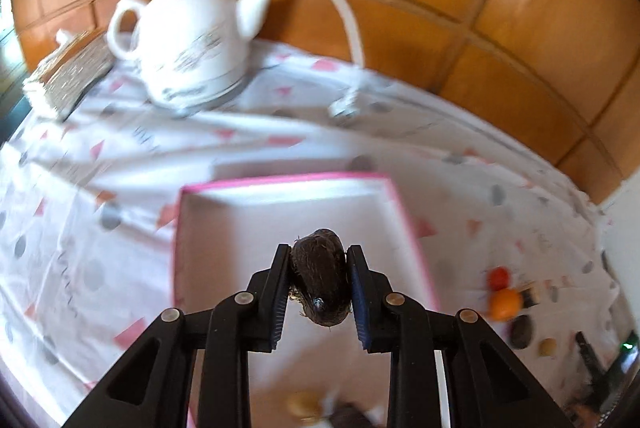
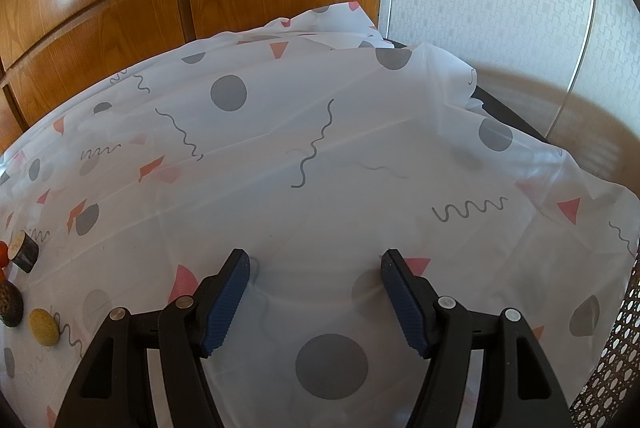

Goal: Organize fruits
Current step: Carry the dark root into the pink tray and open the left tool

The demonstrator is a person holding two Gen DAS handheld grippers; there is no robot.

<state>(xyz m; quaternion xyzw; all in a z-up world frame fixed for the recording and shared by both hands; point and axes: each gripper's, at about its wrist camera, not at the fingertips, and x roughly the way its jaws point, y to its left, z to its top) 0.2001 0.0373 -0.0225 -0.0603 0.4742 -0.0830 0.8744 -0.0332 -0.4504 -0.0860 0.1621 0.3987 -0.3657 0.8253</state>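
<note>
Fruit first: a dark brown fuzzy fruit (image 1: 320, 278) sits clamped between the blue pads of the left gripper (image 1: 319, 284), jaws narrow and pressing it from both sides, hanging above the white tray with the pink rim (image 1: 390, 188) on the patterned tablecloth (image 1: 120, 188). Off toward the table's right edge, a small red fruit (image 1: 499, 278), an orange one (image 1: 505, 304), a dark one (image 1: 521, 333) and a small tan one (image 1: 547, 347) lie close together on the cloth. At the far side near the wooden wall stand a white teapot (image 1: 192, 44), a white cable (image 1: 348, 24) and a box (image 1: 68, 72). Over to the right gripper (image 2: 315, 274): jaws wide apart, nothing between them, poised over bare cloth; at the left edge of its view sit a cut dark piece (image 2: 25, 251) and a tan round fruit (image 2: 43, 326).
</note>
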